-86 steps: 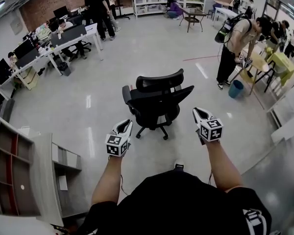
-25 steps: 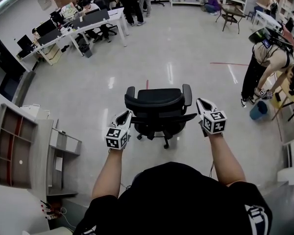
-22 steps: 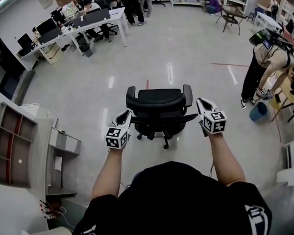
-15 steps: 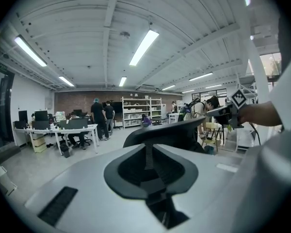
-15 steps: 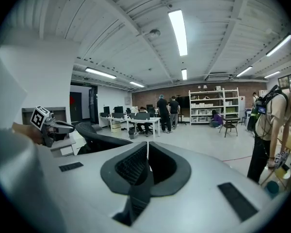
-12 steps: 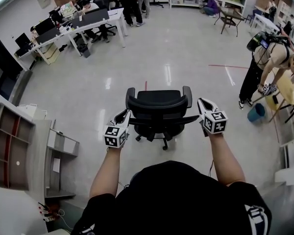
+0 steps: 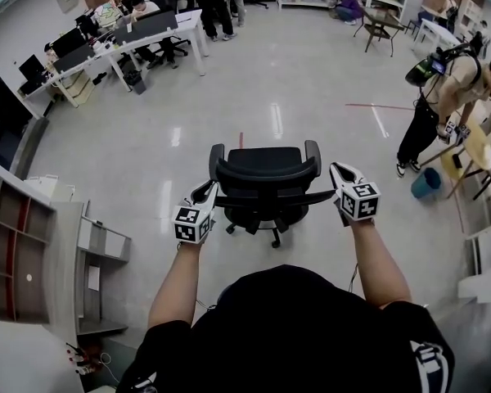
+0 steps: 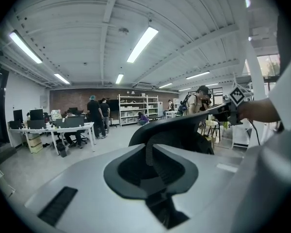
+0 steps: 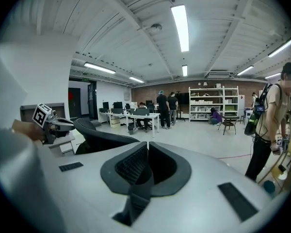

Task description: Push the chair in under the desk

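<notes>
A black office chair (image 7: 266, 182) stands on the shiny floor right in front of me, with its backrest toward me. My left gripper (image 7: 209, 190) is at the backrest's left edge and my right gripper (image 7: 338, 171) at its right edge. Both are shut with nothing between the jaws; whether they touch the chair I cannot tell. The left gripper view shows the chair back (image 8: 184, 130) past the shut left gripper (image 8: 149, 149). From the right gripper (image 9: 146, 152), the chair (image 9: 99, 140) lies to the left. White desks (image 7: 147, 35) with monitors stand far off at the upper left.
A grey shelf unit (image 7: 24, 252) stands close on my left. A person with a backpack (image 7: 430, 97) bends over a table at the right beside a blue bin (image 7: 426, 182). Several people stand or sit by the far desks (image 9: 136, 115). Open floor lies beyond the chair.
The chair has turned its backrest toward me since the earliest frame. Over the last second the chair and both grippers have drifted slightly forward across the floor, both still shut.
</notes>
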Demonstrator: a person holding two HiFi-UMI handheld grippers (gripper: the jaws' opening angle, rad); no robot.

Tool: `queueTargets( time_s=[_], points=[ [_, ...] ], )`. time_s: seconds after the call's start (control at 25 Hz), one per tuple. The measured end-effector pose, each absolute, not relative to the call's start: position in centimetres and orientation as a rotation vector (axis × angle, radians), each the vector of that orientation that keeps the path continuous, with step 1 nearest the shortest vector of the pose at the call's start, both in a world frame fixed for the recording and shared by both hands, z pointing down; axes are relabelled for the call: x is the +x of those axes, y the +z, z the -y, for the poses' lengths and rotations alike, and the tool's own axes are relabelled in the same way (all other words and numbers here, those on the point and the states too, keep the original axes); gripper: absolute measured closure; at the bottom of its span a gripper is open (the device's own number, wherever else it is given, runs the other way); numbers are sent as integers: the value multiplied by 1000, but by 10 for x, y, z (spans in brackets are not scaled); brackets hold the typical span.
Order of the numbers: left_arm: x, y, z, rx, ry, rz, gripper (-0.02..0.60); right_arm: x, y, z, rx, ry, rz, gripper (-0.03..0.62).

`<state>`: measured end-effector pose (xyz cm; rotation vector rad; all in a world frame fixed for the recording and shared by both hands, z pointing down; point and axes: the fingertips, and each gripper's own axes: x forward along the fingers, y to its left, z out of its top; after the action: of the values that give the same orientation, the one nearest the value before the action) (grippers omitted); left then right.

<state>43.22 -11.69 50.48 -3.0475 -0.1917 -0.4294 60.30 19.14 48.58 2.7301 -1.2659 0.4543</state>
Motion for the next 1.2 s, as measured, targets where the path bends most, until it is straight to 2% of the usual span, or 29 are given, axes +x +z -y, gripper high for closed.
queueTargets(
  time_s=[0.36, 0.64, 0.84, 1.2],
  points=[
    [432, 538, 113, -2997, -585, 319, 522, 597, 517, -185, 2665, 588, 1306, 557],
    [433, 563, 109, -2903, -712, 431, 455, 592, 551, -178, 2520, 705, 1366, 458],
    [435, 588, 104, -2739, -813, 519, 415, 581, 581, -169, 2369, 797, 1448, 357],
    [443, 632, 91, -2407, -936, 649, 343, 562, 623, -155, 2061, 809, 1507, 253]
  ],
)
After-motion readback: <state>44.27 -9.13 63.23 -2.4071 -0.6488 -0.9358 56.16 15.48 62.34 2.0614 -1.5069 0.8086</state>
